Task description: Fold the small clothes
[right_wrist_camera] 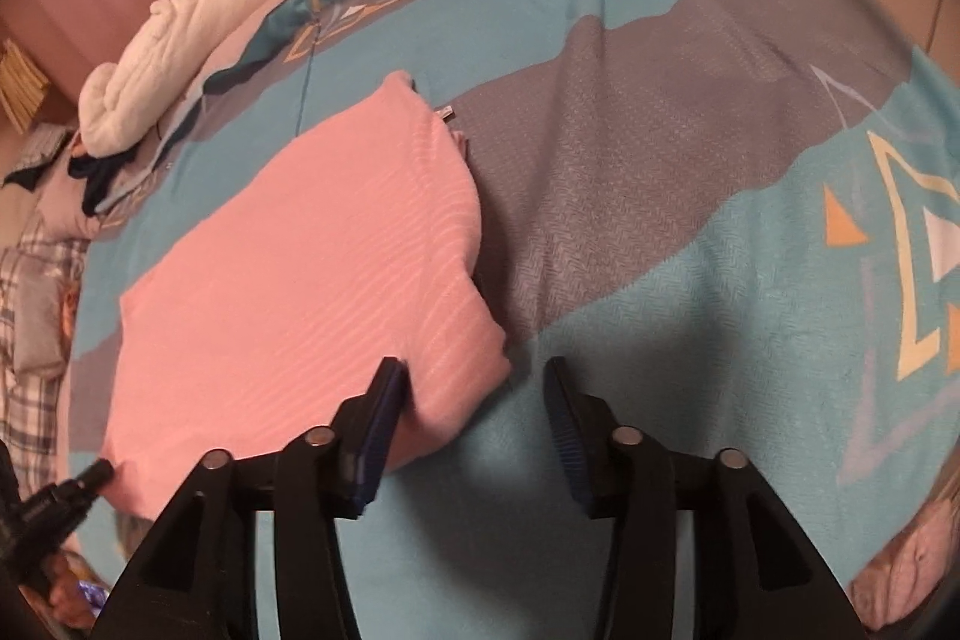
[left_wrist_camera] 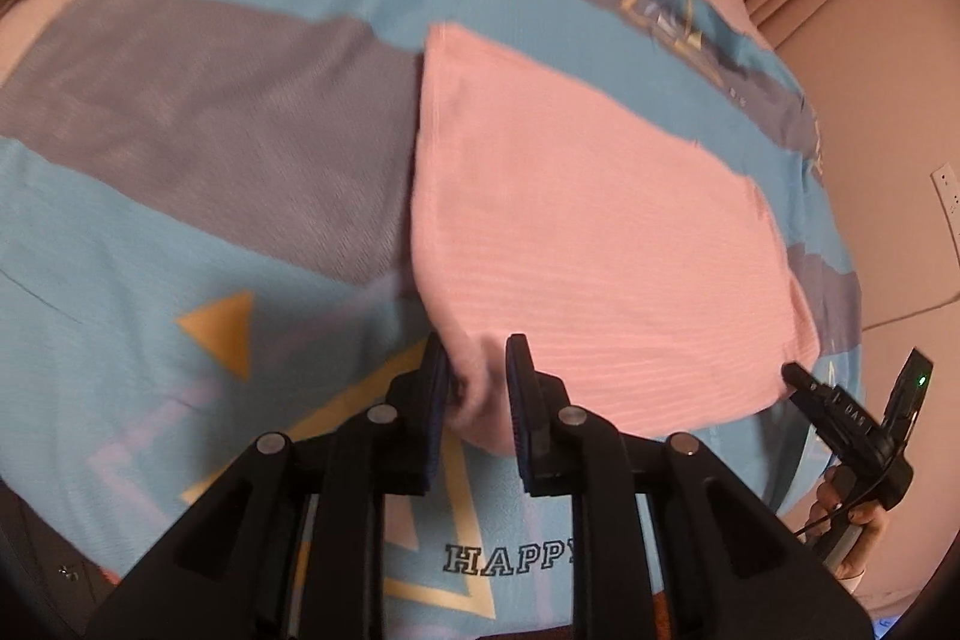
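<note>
- Left gripper (left_wrist_camera: 477, 388): jaws narrow, pinching a bunched corner of the pink garment (left_wrist_camera: 588, 220). Probably kept as an anchor so the fold does not slide; how firmly the pads bite I cannot tell, that patch is blurred.
- Right gripper (right_wrist_camera: 474, 424): jaws spread, nothing between them. One finger (right_wrist_camera: 384, 400) lies just over the garment's other near corner; reads as a let-go now that corner is down.
- Pink garment lies folded flat on the bed (right_wrist_camera: 750, 292), toward the near edge, over blue and grey quilt bands, placed clear of the pile of other clothes (right_wrist_camera: 156, 64) at the far edge.
- Judgement: fold laid; next, free the left corner.
</note>
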`<state>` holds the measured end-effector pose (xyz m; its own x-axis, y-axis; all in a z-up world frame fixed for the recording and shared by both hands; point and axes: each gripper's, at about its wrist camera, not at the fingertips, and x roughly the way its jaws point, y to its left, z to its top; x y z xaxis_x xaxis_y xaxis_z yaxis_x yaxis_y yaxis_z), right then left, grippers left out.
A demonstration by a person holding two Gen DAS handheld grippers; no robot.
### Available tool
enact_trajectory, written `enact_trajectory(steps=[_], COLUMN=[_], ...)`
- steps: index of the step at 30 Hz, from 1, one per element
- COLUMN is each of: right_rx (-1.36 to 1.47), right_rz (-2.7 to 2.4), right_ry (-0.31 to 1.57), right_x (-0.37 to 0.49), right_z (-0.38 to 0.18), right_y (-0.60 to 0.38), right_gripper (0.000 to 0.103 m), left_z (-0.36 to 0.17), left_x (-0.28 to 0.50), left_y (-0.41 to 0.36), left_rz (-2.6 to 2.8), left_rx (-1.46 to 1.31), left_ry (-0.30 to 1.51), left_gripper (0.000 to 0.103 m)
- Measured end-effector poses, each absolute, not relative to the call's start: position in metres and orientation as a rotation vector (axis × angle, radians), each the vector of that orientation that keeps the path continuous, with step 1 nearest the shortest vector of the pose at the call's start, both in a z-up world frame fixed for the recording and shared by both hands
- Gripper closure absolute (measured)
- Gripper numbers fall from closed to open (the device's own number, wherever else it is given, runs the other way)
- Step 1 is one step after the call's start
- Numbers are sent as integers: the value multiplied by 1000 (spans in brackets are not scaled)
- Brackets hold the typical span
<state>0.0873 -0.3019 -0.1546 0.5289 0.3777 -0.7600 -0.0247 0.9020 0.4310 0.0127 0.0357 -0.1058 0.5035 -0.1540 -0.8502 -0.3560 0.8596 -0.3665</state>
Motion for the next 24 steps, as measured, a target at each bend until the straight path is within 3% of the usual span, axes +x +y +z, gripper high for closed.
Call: enact_trajectory(steps=[18, 24], right_rx=[592, 610], right_rz=[393, 342], right_ry=[1011, 966], right_x=[90, 100], right_z=[-172, -170], right_y=[-290, -291], right_gripper=[50, 59], left_z=[-87, -90], left_x=[37, 34], left_y=[-7, -11], left_rz=[3, -45], left_rx=[-511, -540], left_ry=[1001, 1011], left_gripper=[79, 79])
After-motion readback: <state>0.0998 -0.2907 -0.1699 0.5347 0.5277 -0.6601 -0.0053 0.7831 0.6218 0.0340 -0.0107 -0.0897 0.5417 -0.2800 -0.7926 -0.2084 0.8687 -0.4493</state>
